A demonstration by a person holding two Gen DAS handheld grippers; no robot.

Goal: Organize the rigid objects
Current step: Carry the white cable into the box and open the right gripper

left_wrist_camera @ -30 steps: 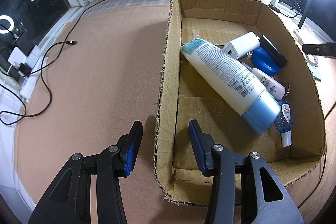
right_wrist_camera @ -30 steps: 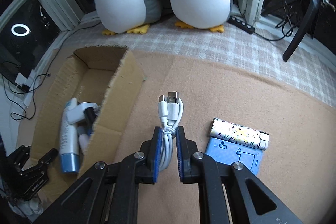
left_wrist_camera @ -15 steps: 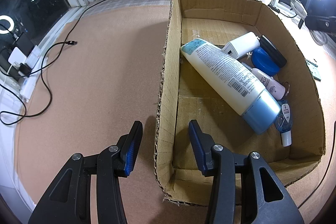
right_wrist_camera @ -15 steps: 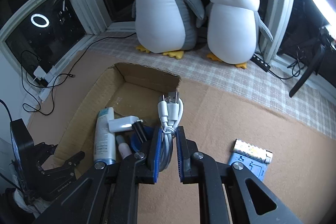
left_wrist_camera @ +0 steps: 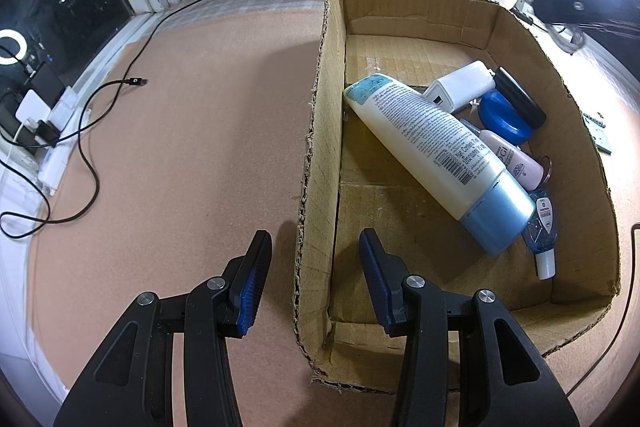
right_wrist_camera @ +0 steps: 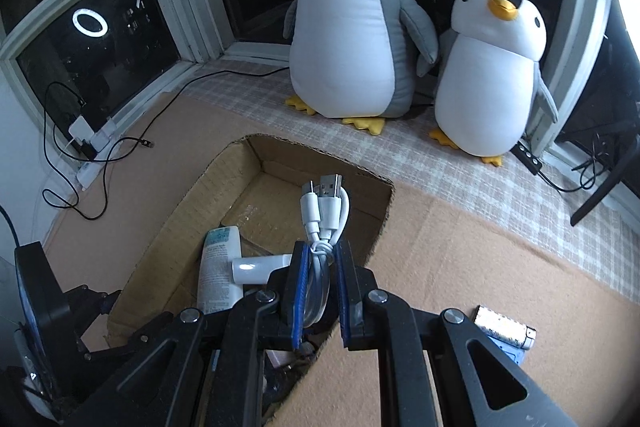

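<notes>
Far left, a loose black cable (left_wrist_camera: 88, 163) snakes across the tan mat (left_wrist_camera: 200, 147). Next, the left gripper (left_wrist_camera: 314, 235): jaws apart, straddling the left wall of the cardboard box (left_wrist_camera: 320, 147), one finger outside and one inside, neither pad pressing on it, nothing held. In the box, a white lotion tube (left_wrist_camera: 432, 143) lies slantwise, with a white charger (left_wrist_camera: 460, 89) and a blue lid (left_wrist_camera: 500, 115) beside it. In the right wrist view, the right gripper (right_wrist_camera: 322, 247) is clamped tight on a coiled white USB cable (right_wrist_camera: 324, 203), plugs poking up, held above the box's far right corner. Two plush penguins (right_wrist_camera: 348, 27) watch from behind. Far right, a patterned lighter (right_wrist_camera: 504, 327) lies on the mat.
</notes>
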